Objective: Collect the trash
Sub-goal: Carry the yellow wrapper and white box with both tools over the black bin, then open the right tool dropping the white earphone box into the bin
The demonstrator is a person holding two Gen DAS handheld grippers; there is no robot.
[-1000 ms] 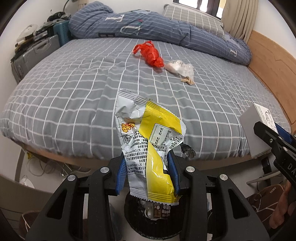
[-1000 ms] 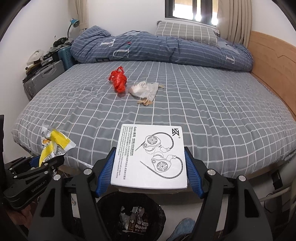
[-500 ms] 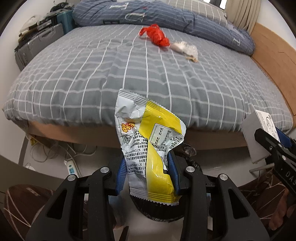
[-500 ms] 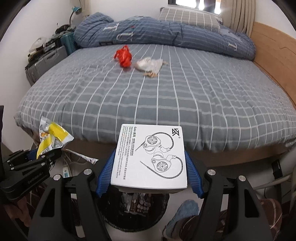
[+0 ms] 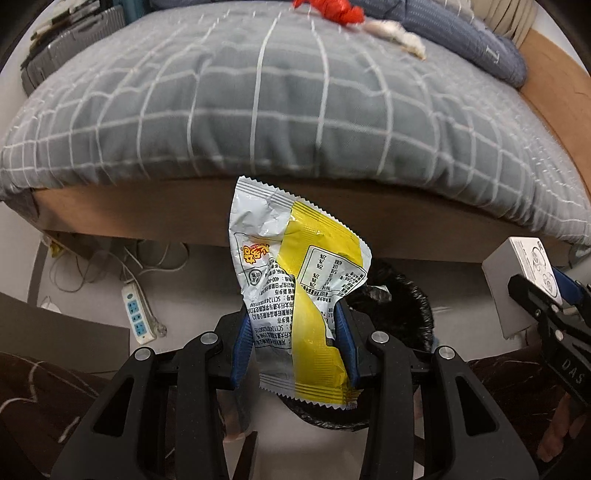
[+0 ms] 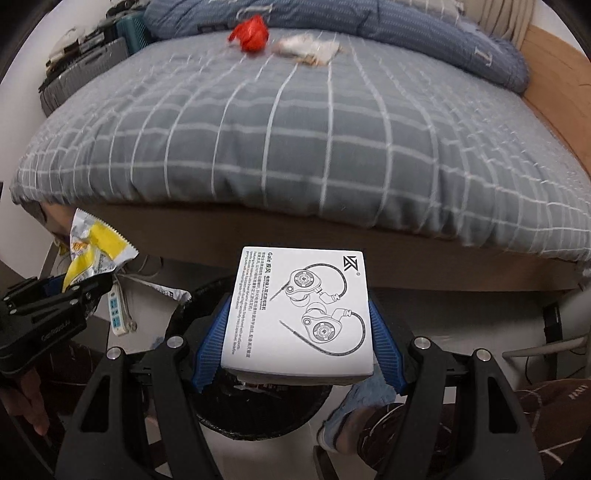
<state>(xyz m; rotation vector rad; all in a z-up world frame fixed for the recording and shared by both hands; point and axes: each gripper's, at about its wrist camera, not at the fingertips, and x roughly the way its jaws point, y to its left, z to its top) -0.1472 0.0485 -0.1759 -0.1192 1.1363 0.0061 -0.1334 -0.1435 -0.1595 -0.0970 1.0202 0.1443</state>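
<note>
Mid-task. Left gripper (image 5: 295, 339) clamped narrow on wrapper (image 5: 295, 280); right gripper (image 6: 301, 339) clamped wide on box (image 6: 301, 306). Both held above bin (image 6: 258, 417) at bed foot, not yet dropped. Left to collect on bed (image 6: 295, 147): red bag (image 6: 251, 33), white wad (image 6: 310, 48).

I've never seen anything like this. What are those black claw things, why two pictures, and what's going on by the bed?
No robot here: a person holds a two-fingered tool in each hand, each carrying a wide-angle camera looking along its fingers, hence two pictures. The left tool grips a crumpled yellow snack wrapper; the right tool grips a white earphone box. Both hang over a black-lined trash bin on the floor. Behind, on the grey checked bed, lie a red bag and a whitish wrapper.
</note>
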